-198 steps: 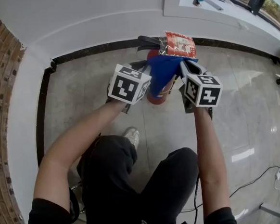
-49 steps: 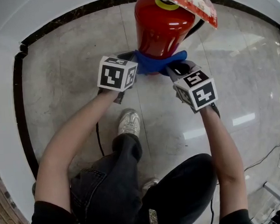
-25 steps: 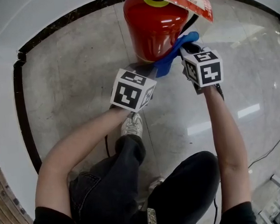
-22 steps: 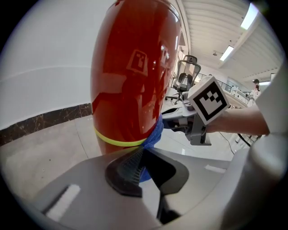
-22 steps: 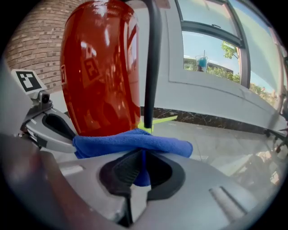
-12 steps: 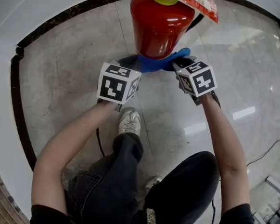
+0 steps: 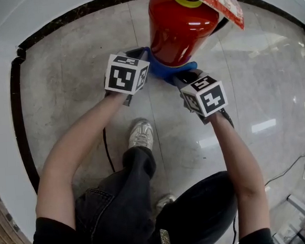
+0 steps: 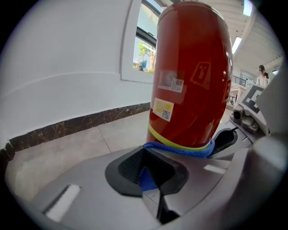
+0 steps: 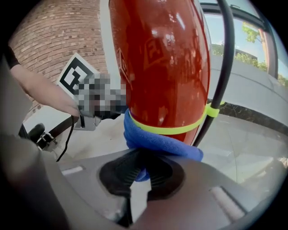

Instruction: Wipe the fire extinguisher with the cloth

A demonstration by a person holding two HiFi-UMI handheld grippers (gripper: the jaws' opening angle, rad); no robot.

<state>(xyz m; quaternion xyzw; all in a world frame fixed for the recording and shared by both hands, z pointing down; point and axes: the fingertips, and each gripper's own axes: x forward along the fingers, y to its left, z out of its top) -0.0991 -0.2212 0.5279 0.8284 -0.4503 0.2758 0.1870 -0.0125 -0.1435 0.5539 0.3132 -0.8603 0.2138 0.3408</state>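
Left claw [image 8: 150, 177] and right claw [image 9: 140, 173], which I am steering from afar, each stand closed on one end of the blue cloth [image 7: 172, 70], with a fold of fabric pinched between the dark pads of each. The cloth is stretched into a strap round the near side of the red fire extinguisher [image 7: 182, 27] and pressed against its lower body just under a yellow band [image 9: 180, 130]. The extinguisher stands upright on the pale stone floor [image 7: 75, 72], close to a white wall edged with a dark skirting strip [image 7: 66, 23]. A black hose [image 9: 220, 81] runs down its side, and a red-and-white tag [image 7: 219, 3] hangs at its top. Labels [image 8: 164, 109] are stuck on the cylinder, their print too small to read. From the head view, the left claw sits at the extinguisher's left, the right claw in front of it and to the right. Lower in the frame are the person's dark trousers [image 7: 122, 200] and a white shoe [image 7: 141, 135]. A brick wall [image 9: 58, 31] shows beyond the extinguisher in the right gripper view, a window [image 8: 144, 40] in the left gripper view.
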